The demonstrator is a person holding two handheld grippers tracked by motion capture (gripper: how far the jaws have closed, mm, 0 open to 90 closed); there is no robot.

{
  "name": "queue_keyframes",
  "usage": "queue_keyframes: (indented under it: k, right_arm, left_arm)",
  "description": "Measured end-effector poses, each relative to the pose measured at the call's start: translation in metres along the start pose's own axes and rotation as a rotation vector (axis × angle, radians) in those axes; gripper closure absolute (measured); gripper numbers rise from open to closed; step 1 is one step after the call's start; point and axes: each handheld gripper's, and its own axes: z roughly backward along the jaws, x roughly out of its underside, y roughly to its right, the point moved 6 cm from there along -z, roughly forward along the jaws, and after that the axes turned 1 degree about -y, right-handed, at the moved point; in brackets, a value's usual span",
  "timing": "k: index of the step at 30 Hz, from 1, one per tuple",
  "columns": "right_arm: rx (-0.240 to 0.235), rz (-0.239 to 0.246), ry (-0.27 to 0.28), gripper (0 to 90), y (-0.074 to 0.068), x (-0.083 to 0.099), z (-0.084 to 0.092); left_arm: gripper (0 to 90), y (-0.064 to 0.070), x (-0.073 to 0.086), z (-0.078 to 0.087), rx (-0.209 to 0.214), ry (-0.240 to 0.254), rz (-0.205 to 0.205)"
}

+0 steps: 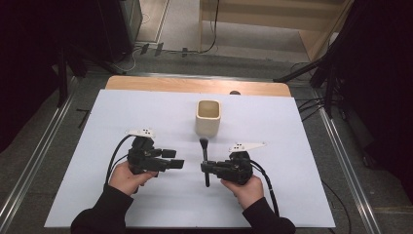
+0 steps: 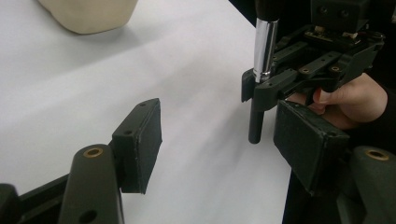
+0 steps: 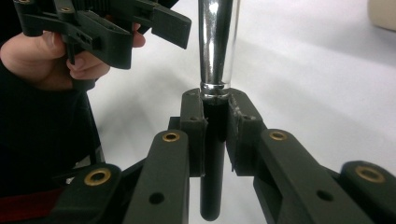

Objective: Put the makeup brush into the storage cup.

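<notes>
A makeup brush with a black handle, a chrome ferrule and dark bristles lies along the white sheet, bristles toward a cream cup. My right gripper is shut on its black handle just below the ferrule; the right gripper view has the pads clamped on both sides of the brush. My left gripper is open a short way left of the brush, with nothing between its pads. In the left gripper view the brush and the right gripper stand just ahead. The cup is upright.
A white sheet covers the wooden table, whose far edge shows bare. Cables and dark stands lie on the floor beyond and to both sides. The cup sits at the top left of the left gripper view.
</notes>
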Motion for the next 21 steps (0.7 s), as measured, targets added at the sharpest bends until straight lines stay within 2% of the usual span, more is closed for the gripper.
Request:
queue_keyframes:
  k: [5,11,21]
  right_arm:
    - [0.011,0.006,-0.002,79.9,0.001,-0.001,0.002]
    - [0.025,0.017,0.003,79.9,0.003,-0.002,0.004]
    - [0.048,0.024,0.010,79.9,0.006,-0.005,0.008]
  left_arm:
    - [31.7,-0.003,0.004,0.003,-0.047,-0.020,-0.026]
    - [31.4,-0.005,0.007,0.007,-0.063,-0.025,-0.036]
    - [29.6,-0.006,0.013,0.013,-0.129,-0.053,-0.076]
